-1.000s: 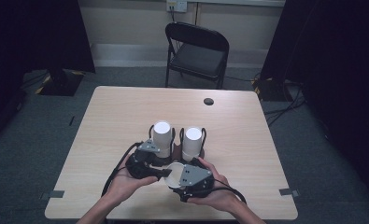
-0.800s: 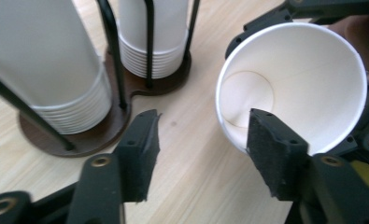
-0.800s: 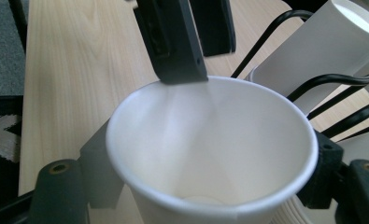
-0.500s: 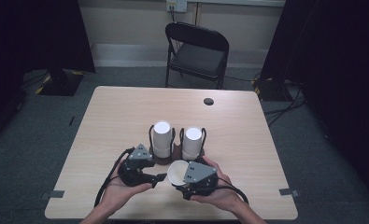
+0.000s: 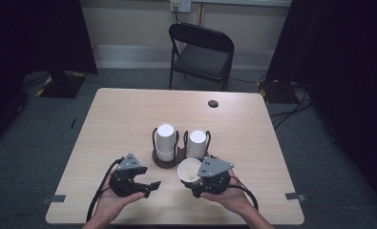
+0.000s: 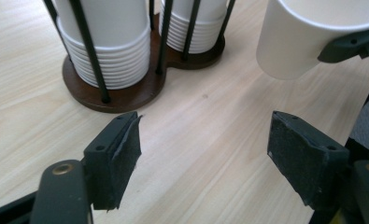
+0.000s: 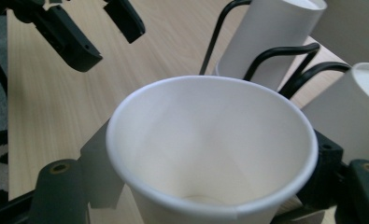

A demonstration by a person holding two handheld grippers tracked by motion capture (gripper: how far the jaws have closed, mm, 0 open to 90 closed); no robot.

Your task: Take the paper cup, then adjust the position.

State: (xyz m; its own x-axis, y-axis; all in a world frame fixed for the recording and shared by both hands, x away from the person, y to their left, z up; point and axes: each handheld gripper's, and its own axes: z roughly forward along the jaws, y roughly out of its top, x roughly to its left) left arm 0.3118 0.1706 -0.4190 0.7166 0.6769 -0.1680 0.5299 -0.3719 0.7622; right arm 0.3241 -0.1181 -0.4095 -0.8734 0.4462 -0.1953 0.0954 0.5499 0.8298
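Seen from the high view, a person sits at the near edge of a pale wooden table [image 5: 129, 119] with a gripper in each hand. The left gripper [image 5: 150, 187] rests low at about seven o'clock from the table's centre. Its jaws stand wide apart, have just been opening, and hold nothing. The left hand [image 5: 110, 202] cups it from below, with the jaws aimed toward three o'clock, at the other gripper. The right gripper [image 5: 195, 177] sits at about five o'clock, held by the right hand [image 5: 230, 196], and is clamped on a white paper cup [image 5: 189, 170]. The cup stands upright with its open mouth facing up, just in front of a dark cup holder [image 5: 167, 160] that carries two stacks of white cups. A black folding chair [image 5: 201, 52] stands beyond the table at twelve o'clock.

In the left gripper view, the two black pads are spread wide over bare wood, touching nothing. The cup holder [image 6: 126, 95] sits at eleven o'clock with its ribbed cup stacks between black wire posts. The held paper cup [image 6: 303, 37] hangs at one o'clock, gripped from the right by a dark jaw.

In the right gripper view, the paper cup [image 7: 210, 140] is in the centre, mouth up and long axis vertical, pinched on both sides by the jaws. The left gripper [image 7: 98, 32] appears at eleven o'clock, open. The cup stacks rise at one and three o'clock.
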